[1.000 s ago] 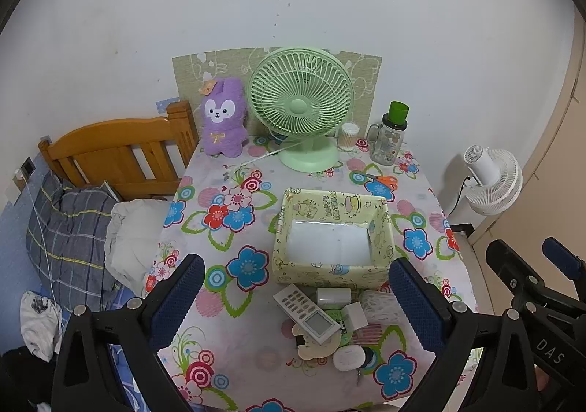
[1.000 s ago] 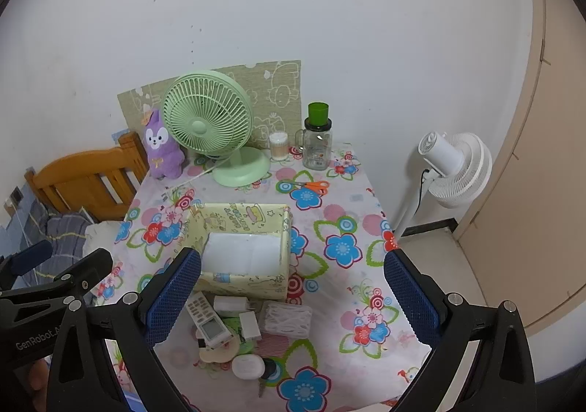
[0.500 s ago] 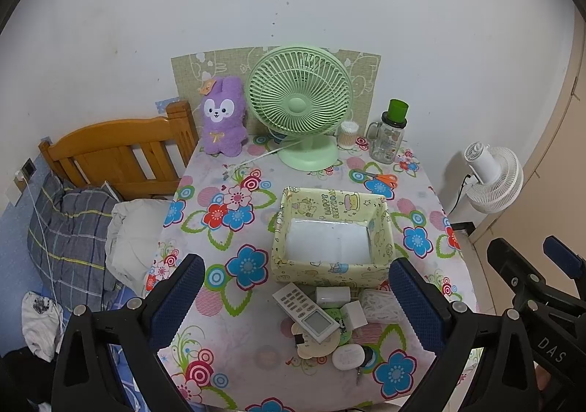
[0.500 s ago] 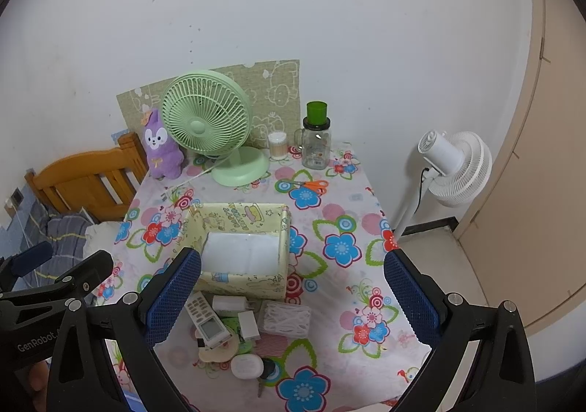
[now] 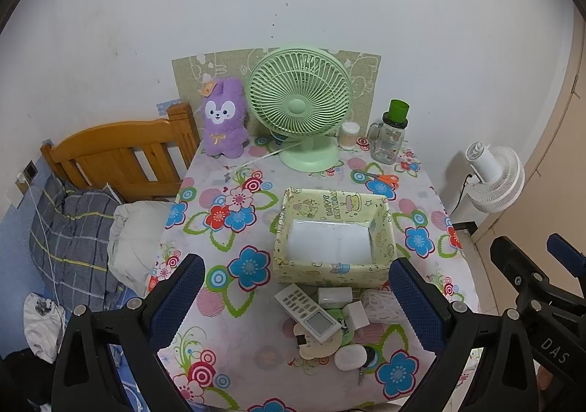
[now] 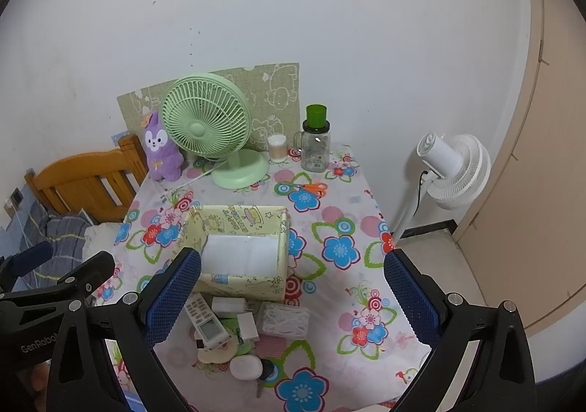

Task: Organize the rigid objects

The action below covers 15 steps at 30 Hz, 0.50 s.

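Left wrist view: left tongs (image 5: 293, 296) hovering spread, empty, above the remote (image 5: 307, 312); clutter lying on the bench (image 5: 205, 302) just before the empty box (image 5: 331, 267). Right tongs (image 6: 292, 296) spread too. Risk (overlapping pile): gripping one piece may be dragging neighbours off the edge.

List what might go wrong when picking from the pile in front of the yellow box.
The remote control lies across a round cream piece and against the white adapters, so lifting it may drag them. The white oval case sits near the table's front edge and may get knocked off.
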### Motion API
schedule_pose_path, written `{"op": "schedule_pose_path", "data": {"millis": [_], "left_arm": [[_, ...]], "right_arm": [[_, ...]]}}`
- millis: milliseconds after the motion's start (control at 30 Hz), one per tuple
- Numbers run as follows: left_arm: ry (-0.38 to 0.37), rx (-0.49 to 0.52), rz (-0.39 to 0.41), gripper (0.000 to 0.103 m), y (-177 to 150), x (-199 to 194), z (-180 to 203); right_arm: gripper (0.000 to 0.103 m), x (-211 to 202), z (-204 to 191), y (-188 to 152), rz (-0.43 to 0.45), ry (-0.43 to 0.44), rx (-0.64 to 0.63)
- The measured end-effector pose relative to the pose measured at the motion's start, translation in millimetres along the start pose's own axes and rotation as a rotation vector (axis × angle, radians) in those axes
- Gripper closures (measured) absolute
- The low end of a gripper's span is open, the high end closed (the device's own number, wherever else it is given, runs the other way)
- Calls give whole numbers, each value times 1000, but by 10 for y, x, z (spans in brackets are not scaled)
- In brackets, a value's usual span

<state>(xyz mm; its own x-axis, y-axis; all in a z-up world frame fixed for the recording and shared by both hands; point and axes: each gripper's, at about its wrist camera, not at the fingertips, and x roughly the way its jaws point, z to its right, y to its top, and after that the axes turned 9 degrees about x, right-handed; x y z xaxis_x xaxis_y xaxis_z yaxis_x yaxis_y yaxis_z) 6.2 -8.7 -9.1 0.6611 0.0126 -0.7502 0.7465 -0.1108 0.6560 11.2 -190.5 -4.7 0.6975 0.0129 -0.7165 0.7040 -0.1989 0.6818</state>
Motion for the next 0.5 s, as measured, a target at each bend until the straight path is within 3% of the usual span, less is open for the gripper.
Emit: {"op": "schedule_pose_path", "data": {"millis": [500], "left_arm": [[-4, 15, -15, 2, -7, 71, 50]], "right_arm": [[1, 63, 30, 23, -22, 8, -2]]}}
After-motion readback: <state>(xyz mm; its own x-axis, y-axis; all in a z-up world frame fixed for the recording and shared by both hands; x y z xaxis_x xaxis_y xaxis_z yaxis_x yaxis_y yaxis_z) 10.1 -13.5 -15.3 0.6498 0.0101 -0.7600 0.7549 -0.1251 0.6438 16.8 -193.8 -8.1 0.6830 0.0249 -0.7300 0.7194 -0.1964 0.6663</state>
